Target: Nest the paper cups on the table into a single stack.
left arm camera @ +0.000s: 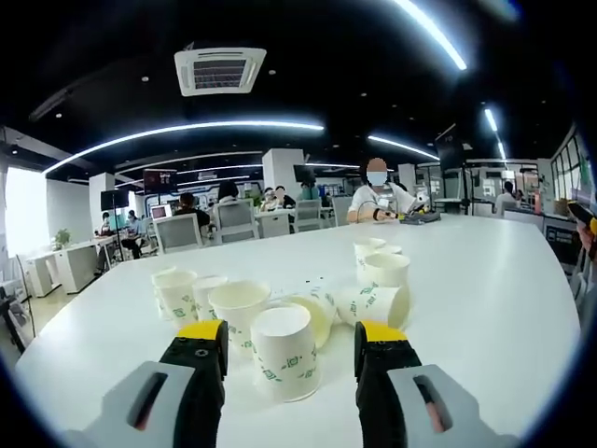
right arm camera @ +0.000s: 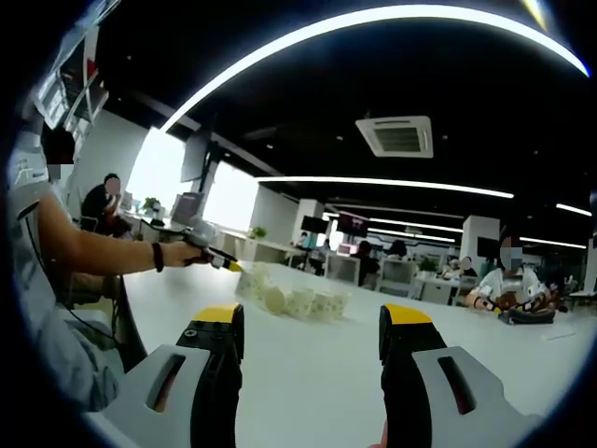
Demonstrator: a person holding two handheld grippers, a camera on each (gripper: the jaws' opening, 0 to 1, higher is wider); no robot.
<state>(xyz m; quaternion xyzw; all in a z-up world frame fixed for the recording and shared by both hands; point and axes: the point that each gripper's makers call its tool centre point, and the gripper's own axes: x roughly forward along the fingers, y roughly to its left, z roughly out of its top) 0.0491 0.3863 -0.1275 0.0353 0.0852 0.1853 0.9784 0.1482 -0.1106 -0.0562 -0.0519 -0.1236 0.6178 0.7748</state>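
Observation:
Several white paper cups with green print are grouped on the white table (left arm camera: pixel 485 289). One cup (left arm camera: pixel 285 353) stands between my left gripper's (left arm camera: pixel 291 334) yellow-tipped jaws, which are wide apart and not touching it; the gripper is open. Around it are upright cups (left arm camera: pixel 238 308), a pair at the left (left arm camera: pixel 177 294), cups lying on their sides (left arm camera: pixel 373 303) and a short stack (left arm camera: pixel 385 269) behind. In the right gripper view the cup cluster (right arm camera: pixel 294 301) lies far ahead, with the left gripper (right arm camera: pixel 229 264) held over its left side. My right gripper (right arm camera: pixel 312 322) is open and holds nothing.
A person's forearm (right arm camera: pixel 103 252) reaches in from the left holding the left gripper. A seated person (left arm camera: pixel 378 198) with items on the table sits at the far end. Office chairs (left arm camera: pixel 177 231) line the far edge. Bare tabletop (right arm camera: pixel 317 383) stretches between the right gripper and the cups.

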